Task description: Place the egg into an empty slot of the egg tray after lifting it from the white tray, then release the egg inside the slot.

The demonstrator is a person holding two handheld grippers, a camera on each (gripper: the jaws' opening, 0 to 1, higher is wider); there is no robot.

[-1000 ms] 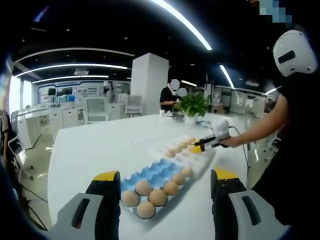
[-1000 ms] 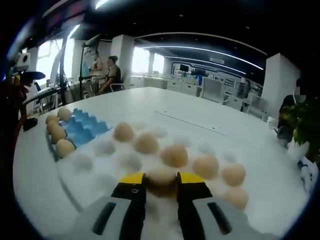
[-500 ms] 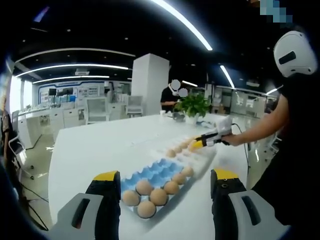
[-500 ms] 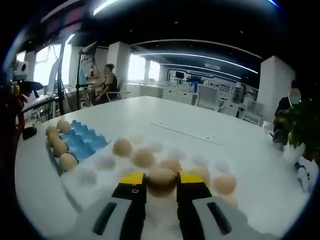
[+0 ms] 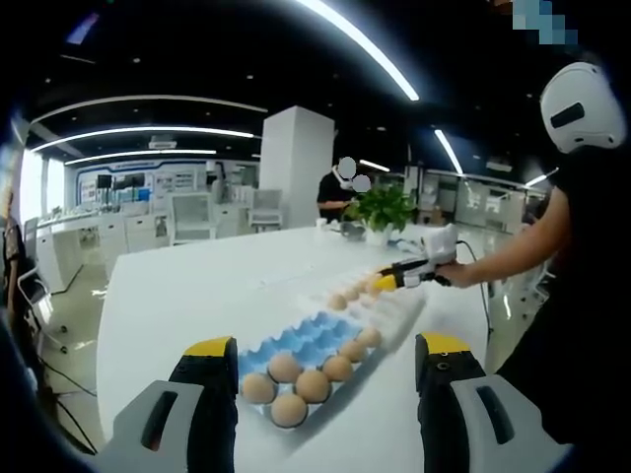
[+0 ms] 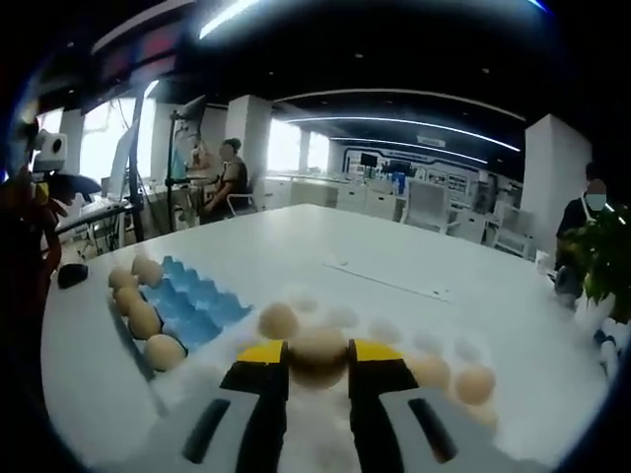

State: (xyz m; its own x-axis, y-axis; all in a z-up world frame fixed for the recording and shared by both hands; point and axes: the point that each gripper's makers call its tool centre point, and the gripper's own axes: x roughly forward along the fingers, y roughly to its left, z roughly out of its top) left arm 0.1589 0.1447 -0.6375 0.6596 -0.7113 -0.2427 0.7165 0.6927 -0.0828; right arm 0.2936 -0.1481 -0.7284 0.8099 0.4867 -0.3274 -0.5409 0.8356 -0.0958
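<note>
Right tool [image 6: 317, 361] pinching pale brown egg [image 6: 317, 350] above white tray [image 6: 394, 330]; left tool [image 5: 325, 370] spread. Loose pinch risks dropping it before blue egg tray [image 6: 202, 305].

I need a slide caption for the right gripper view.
Right hand-held gripper holds a brown egg above the white tray.

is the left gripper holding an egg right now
No, the left gripper is open and holds nothing, its jaws apart above the blue egg tray.

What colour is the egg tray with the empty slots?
Blue; the egg tray shows best in the left gripper view.
</note>
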